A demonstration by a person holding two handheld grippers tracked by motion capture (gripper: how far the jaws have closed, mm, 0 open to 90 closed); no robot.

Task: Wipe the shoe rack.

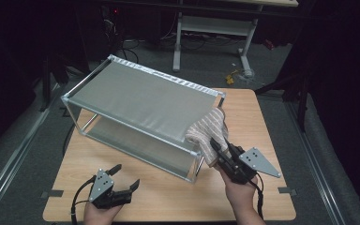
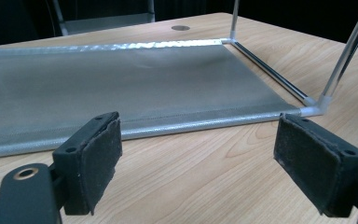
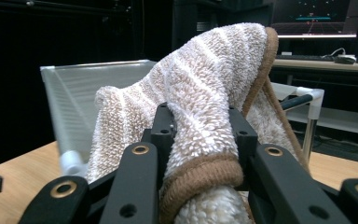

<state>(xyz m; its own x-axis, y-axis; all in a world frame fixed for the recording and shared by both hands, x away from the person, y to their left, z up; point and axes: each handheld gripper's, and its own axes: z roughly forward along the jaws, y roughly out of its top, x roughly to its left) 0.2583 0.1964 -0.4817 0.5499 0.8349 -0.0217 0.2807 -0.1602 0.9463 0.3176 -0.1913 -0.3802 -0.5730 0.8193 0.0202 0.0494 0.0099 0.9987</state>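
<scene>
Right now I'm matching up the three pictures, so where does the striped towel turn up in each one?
High view: the striped towel lies over the rack's right front top corner, right of centre, gripped by the right tool.
Left gripper view: not in it.
Right gripper view: the towel rises at centre between the jaws.
Shared landmark: the rack's grey mesh shelves and white corner joints.

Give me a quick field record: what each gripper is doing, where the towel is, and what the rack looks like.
right gripper: shut on the towel, at the rack's near right corner
towel: striped beige and white, brown edge, draped over the corner of the rack's top shelf
left gripper: open, holding nothing, low over the table in front of the rack
rack: two grey mesh shelves on a metal tube frame, set at an angle
table: light wood
</scene>
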